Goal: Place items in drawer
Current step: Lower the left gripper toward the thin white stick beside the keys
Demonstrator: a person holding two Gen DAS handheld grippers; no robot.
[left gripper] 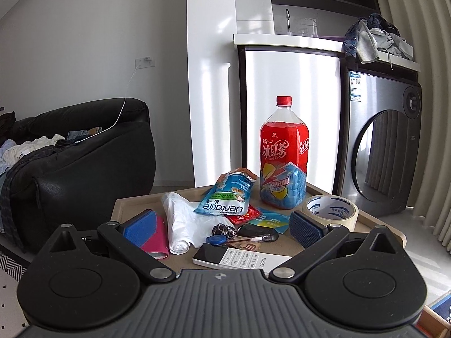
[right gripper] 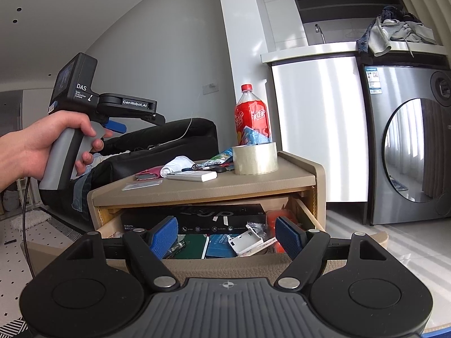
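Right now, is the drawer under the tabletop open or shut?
Open. The drawer is pulled out below the tabletop; the right wrist view looks in on a black box and clutter.

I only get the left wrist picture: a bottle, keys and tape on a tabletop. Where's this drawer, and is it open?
Observer: The drawer sits right under that tabletop and is pulled open.
Operator: Is anything in it already?
Observer: Yes. A black box lies at the back, with a white plastic piece in front of it.
Operator: What's the other tool doing?
Observer: The right gripper points into the drawer, fingers open and holding nothing.
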